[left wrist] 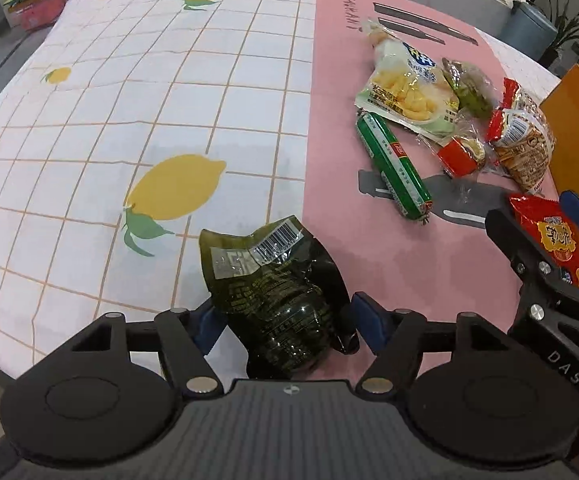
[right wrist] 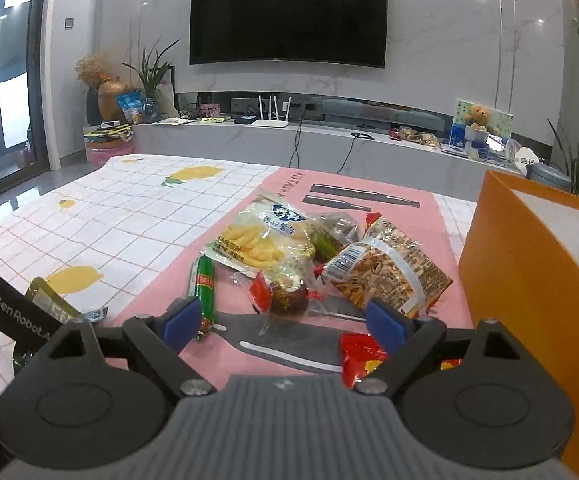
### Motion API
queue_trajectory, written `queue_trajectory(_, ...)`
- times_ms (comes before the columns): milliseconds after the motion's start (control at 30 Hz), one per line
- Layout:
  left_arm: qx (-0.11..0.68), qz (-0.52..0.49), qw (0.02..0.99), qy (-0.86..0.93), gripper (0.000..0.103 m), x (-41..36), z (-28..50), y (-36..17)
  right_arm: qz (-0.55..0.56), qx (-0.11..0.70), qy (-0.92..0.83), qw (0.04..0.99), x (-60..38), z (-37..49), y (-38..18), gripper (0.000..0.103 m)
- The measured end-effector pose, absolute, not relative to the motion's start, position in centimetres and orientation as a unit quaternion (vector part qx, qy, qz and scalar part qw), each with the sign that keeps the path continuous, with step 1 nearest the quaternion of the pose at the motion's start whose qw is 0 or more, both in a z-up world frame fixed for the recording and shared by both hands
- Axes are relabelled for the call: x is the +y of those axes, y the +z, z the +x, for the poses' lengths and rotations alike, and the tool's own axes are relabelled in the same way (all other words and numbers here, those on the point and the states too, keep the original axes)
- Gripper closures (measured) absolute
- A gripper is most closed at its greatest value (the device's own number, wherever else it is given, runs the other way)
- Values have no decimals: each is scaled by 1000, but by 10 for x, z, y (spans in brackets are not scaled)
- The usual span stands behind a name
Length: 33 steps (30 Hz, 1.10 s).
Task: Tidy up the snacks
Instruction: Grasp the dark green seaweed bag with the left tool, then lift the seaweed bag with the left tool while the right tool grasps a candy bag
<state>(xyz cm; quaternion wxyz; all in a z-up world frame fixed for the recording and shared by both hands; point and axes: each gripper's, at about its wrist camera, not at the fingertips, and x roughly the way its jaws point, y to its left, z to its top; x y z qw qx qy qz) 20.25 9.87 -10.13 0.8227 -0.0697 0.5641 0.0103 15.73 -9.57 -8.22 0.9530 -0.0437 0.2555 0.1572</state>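
Note:
My left gripper [left wrist: 285,320] is shut on a dark green snack packet [left wrist: 277,292] and holds it over the table's near edge. My right gripper [right wrist: 283,322] is open, with a red snack packet [right wrist: 359,356] lying under its right finger; it also shows in the left wrist view [left wrist: 549,240]. Ahead on the pink mat lie a green sausage stick [right wrist: 203,280], a pale chips bag [right wrist: 261,236], a red-wrapped small snack [right wrist: 285,294], a brown crackers bag [right wrist: 389,272] and a green packet [right wrist: 329,240].
An orange box [right wrist: 529,292] with an open top stands at the right of the pile. The tablecloth [left wrist: 129,120] has a white grid with lemons on the left. A TV wall and low shelf are behind the table.

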Motion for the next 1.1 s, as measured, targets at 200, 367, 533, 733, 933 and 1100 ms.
queue_trajectory(200,573,-94,814,-2,45,108,200,-99,-54,251,159,953,-93,156,-82,16)
queue_trajectory(367,575,-72,815,4,58,104,198,-97,-58,253,155,953,-89,163,-79,16)
queue_trajectory(533,583,-101,806,-7,59,111,201,-97,-71,252,154,953,-77,181,-80,37)
queue_trajectory(733,586,-129,800,-14,59,119,203,-96,-38,294,131,946,-71,213,-92,48)
queue_trajectory(933,581,-130,803,-25,59,117,203,-92,-35,312,137,940,-67,233,-103,38)
queue_trajectory(1100,572,-125,810,-34,59,116,201,-87,-17,318,130,939,-75,233,-106,57)
